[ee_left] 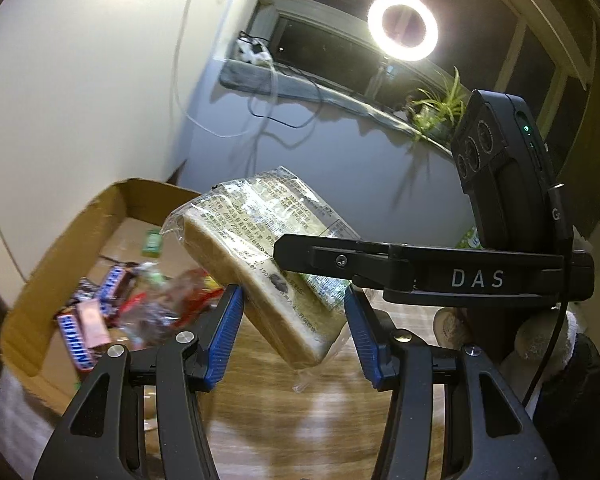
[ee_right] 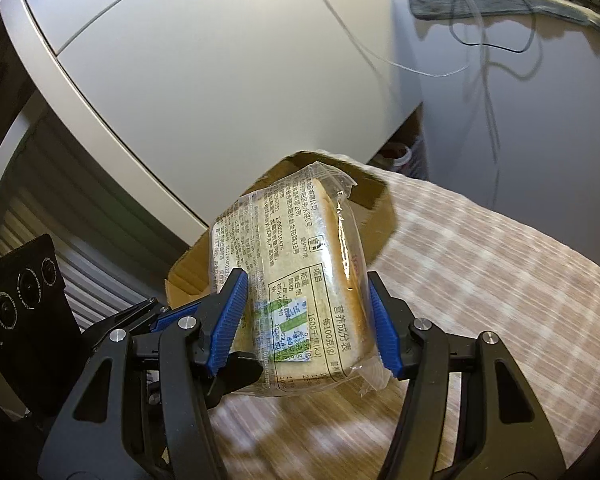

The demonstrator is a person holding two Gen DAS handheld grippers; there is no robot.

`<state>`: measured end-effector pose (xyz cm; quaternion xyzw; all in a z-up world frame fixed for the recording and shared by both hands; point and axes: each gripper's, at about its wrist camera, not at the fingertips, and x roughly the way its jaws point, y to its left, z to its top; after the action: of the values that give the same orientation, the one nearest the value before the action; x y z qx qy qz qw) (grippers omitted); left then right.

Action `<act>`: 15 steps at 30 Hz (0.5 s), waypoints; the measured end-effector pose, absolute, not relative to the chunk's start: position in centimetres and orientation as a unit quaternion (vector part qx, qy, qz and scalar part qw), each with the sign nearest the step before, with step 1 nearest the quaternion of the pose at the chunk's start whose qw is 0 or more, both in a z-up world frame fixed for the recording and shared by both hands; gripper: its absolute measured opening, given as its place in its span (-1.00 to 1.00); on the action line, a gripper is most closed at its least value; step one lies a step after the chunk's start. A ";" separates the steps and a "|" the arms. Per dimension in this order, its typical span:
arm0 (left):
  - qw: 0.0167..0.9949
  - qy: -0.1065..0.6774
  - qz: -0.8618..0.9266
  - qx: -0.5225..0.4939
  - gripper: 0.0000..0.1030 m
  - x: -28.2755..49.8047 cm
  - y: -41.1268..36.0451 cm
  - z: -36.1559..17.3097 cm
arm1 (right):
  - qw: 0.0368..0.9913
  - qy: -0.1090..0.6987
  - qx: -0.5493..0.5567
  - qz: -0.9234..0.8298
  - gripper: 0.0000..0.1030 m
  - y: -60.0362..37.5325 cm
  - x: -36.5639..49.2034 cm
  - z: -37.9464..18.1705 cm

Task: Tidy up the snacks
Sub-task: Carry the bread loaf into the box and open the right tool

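A clear-wrapped loaf of sliced bread (ee_left: 260, 256) hangs tilted in the air above the wooden table (ee_left: 300, 420). My left gripper (ee_left: 294, 332) is shut on its lower end, blue pads pressing both sides. A black finger (ee_left: 320, 258) of the right gripper reaches in from the right across the pack. In the right wrist view my right gripper (ee_right: 304, 320) is shut on the same bread (ee_right: 300, 272), and a finger (ee_right: 236, 372) of the left gripper lies under its left edge. An open cardboard box (ee_left: 60, 256) stands to the left, partly hidden behind the bread (ee_right: 376, 200).
The box holds several chocolate bars (ee_left: 76, 340) and wrapped snacks (ee_left: 156, 304). A white cabinet (ee_right: 220, 80) stands behind it. On the window sill are a ring light (ee_left: 403, 26), cables (ee_left: 268, 112) and a plant (ee_left: 440, 108). A fuzzy sleeve (ee_left: 540, 340) shows at right.
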<state>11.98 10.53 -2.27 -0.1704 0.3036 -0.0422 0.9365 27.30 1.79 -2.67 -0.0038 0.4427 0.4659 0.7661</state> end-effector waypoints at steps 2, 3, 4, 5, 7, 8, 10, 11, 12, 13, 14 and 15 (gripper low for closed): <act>0.937 0.303 -0.036 -0.172 -0.02 11.6 11.5 -2.4 | 0.763 0.444 -0.005 0.470 0.19 2.9 27.2 -2.8; 0.937 0.303 -0.033 -0.172 -0.02 11.5 12.0 -2.5 | 0.761 0.445 -0.006 0.472 0.19 3.5 27.3 -3.0; 0.937 0.303 -0.030 -0.173 -0.02 11.5 12.4 -2.5 | 0.758 0.447 -0.009 0.475 0.19 4.2 27.3 -3.2; 0.936 0.303 -0.027 -0.176 -0.02 11.4 12.8 -2.7 | 0.757 0.448 -0.011 0.476 0.19 4.9 27.4 -3.3; 0.935 0.305 -0.020 -0.180 -0.02 11.4 13.9 -2.9 | 0.753 0.451 -0.015 0.479 0.19 6.0 27.5 -3.6; 0.935 0.306 -0.016 -0.181 -0.02 11.3 14.4 -3.1 | 0.752 0.452 -0.016 0.480 0.19 6.5 27.6 -3.7; 0.934 0.307 -0.011 -0.183 -0.02 11.4 15.0 -3.1 | 0.748 0.454 -0.016 0.483 0.19 7.5 27.9 -4.1; 0.934 0.307 -0.008 -0.182 -0.02 11.4 15.5 -3.3 | 0.747 0.455 -0.016 0.484 0.19 8.0 28.0 -4.2; 0.934 0.308 -0.006 -0.182 -0.02 11.4 15.7 -3.3 | 0.746 0.456 -0.017 0.485 0.19 8.5 28.2 -4.4; 0.933 0.309 -0.003 -0.184 -0.02 11.5 16.2 -3.4 | 0.745 0.457 -0.017 0.485 0.19 9.0 28.3 -4.6; 0.933 0.310 0.000 -0.184 -0.02 11.7 16.5 -3.5 | 0.744 0.459 -0.017 0.486 0.19 9.3 28.4 -4.7; 0.932 0.311 0.003 -0.184 -0.02 11.8 16.8 -3.5 | 0.743 0.460 -0.018 0.487 0.19 9.7 28.5 -4.9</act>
<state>11.83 16.82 -3.54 -0.1842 0.3112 0.0026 0.9323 28.50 9.74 -4.86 -0.0185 0.4597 0.4868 0.7425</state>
